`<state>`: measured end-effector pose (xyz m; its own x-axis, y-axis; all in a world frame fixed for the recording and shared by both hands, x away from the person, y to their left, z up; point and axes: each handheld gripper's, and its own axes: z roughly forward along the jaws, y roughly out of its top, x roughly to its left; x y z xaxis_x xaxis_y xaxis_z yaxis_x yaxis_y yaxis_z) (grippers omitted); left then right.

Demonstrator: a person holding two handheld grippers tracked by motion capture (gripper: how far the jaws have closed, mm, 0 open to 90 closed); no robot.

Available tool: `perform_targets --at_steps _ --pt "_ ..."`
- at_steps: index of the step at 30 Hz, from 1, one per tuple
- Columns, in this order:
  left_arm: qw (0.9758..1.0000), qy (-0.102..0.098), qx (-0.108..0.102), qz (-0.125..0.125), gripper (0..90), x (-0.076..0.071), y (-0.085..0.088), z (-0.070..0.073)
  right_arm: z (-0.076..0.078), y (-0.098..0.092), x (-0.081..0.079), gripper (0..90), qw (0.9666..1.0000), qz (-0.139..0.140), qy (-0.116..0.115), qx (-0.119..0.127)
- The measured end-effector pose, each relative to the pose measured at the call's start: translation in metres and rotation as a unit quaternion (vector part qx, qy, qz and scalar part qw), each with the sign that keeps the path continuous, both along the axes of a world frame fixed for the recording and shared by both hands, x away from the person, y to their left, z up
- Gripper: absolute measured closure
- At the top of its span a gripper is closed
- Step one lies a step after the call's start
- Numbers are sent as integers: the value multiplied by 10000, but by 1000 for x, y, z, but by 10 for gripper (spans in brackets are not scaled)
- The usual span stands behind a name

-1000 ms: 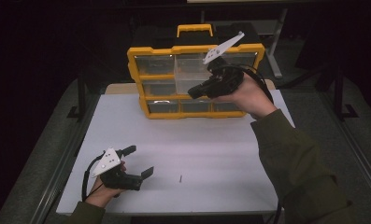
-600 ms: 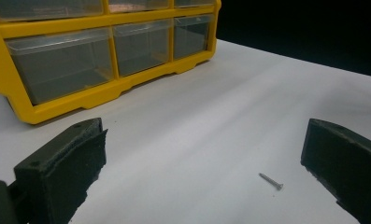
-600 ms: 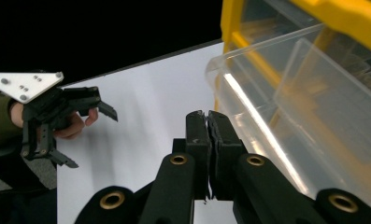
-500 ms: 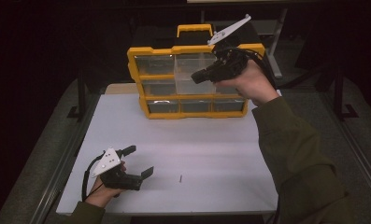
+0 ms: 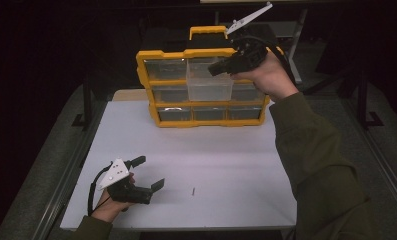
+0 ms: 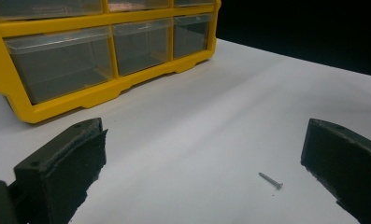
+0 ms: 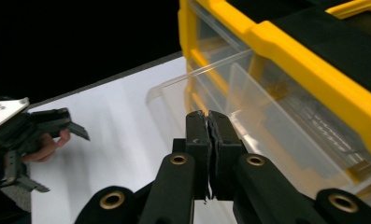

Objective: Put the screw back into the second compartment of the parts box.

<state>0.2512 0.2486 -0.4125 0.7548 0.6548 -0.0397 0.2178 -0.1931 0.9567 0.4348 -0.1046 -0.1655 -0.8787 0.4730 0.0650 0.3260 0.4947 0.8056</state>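
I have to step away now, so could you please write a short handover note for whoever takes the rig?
Right hand-held gripper: shut on the wall of the clear drawer, lifted in front of the yellow organizer.
Left hand-held gripper: open, low over the white table, holding nothing.
A small screw lies on the table between its jaws.
Done: drawer is out of its slot.
Left, probably: put the screw in the drawer, then slide the drawer back.

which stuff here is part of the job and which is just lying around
In the job:
- clear drawer, pulled out of the yellow organizer
- right tool, shut on the drawer's edge

Lying about:
- small screw on the white table
- left tool, open, resting on the table near the screw
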Motion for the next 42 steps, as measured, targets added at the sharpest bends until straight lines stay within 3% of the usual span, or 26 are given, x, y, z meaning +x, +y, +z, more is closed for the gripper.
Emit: perform_targets --at_steps 6,12,14,19,21,23,26,34,38,40,42 --pt "10000 15 -31 16 0 0 0 0 -3 1 12 870 9997 -211 79 -26" --pt "10000 15 -30 15 0 0 0 0 -9 5 21 866 9993 -295 13 -247" --pt "10000 40 -56 32 0 -1 0 0 -9 7 21 866 9991 -338 125 -214" --pt "10000 38 -59 26 0 -1 0 0 -12 9 25 864 9985 -417 114 -325" --pt "10000 11 -27 10 0 0 0 0 -12 7 26 837 9985 -435 -8 -330" --pt "10000 4 -11 4 0 0 0 0 -10 7 24 837 9983 -506 72 -266" --pt "10000 1 -8 -1 0 0 0 0 -8 6 23 891 9986 -451 52 -279" --pt "10000 38 -21 12 0 0 0 0 0 3 11 892 9998 -197 27 -38" --pt "10000 40 -22 12 0 -1 -1 0 2 4 3 892 10000 -82 -2 -35" --pt "10000 38 -29 13 0 -1 -1 0 3 4 -1 892 9999 30 -143 -46" --pt "10000 47 -35 19 0 -1 -1 -1 3 5 -7 892 9999 52 -91 -17"
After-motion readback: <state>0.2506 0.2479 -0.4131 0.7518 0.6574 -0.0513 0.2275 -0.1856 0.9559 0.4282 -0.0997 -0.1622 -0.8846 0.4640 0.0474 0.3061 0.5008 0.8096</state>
